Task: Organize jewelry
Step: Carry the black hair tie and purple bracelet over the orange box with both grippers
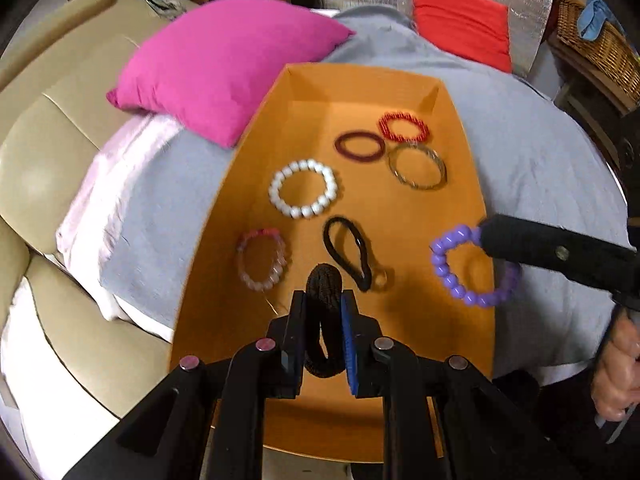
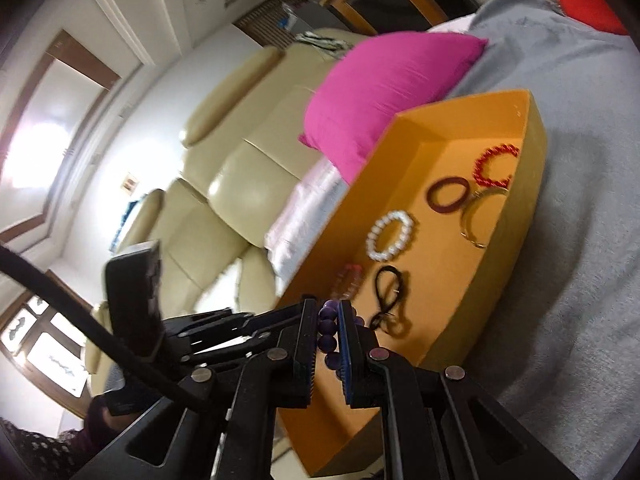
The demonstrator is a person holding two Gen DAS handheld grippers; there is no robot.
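Room: a sitting room with a cream leather sofa, a grey blanket spread over the surface beside it, a wicker basket at the far right edge.
Surface: an orange tray lies on the grey blanket; a magenta cushion touches its far left wall, a red cushion sits well behind it.
Left claw: narrow, its jaws clamped on a thick black hair band that stands upright between them, above the near part of the tray.
Right claw: narrow, pinching a purple bead bracelet; from the left wrist view the bracelet hangs over the tray's right wall, half above the tray, half above the blanket.
Hand: a person's hand grips the right tool at the right edge of the left wrist view.
Near the left claw: a thin black hair tie lies on the tray floor just ahead, a pale pink bead bracelet to its left.
Middle of tray: a white bead bracelet.
Far end of tray: a dark red hair tie, a red beaded bracelet and a metal bangle clustered together, touching or nearly so.
Sharpness: both views are somewhat blurred.
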